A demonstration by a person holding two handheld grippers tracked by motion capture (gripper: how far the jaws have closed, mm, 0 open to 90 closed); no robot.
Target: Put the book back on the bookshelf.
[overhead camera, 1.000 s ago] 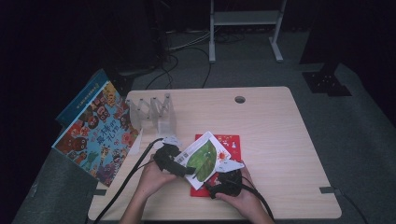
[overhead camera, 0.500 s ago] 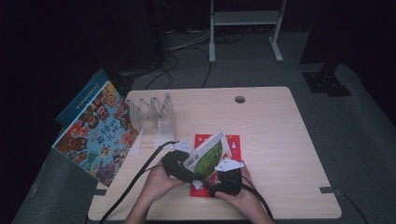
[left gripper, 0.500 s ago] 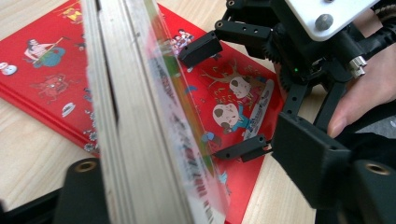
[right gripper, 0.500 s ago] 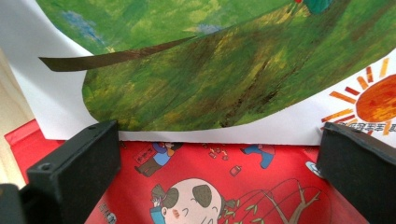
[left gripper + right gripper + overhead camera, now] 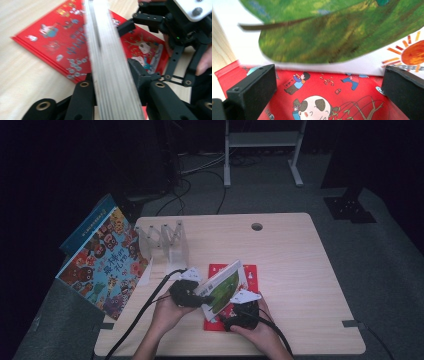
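Observation:
A white book with a green leaf on its cover (image 5: 222,289) stands tilted on its edge over a red picture book (image 5: 251,271) that lies flat on the table. My left gripper (image 5: 189,291) is shut on the leaf book's page edge (image 5: 110,62), one jaw on each side. My right gripper (image 5: 242,314) sits at the book's lower right, open. In the right gripper view its jaws (image 5: 329,77) stand wide apart over the red book (image 5: 317,102), with the leaf cover (image 5: 332,32) just ahead. It appears in the left gripper view as the right gripper (image 5: 180,30).
A clear slotted book stand (image 5: 162,242) stands at the table's back left. A large colourful picture book (image 5: 102,262) leans off the left edge with a blue book (image 5: 87,222) behind it. A cable hole (image 5: 257,226) is at the back. The right half is bare wood.
The leaf book has been tipped up from nearly flat to standing on its edge. My left gripper has moved right and closed on it. The right gripper has barely moved.

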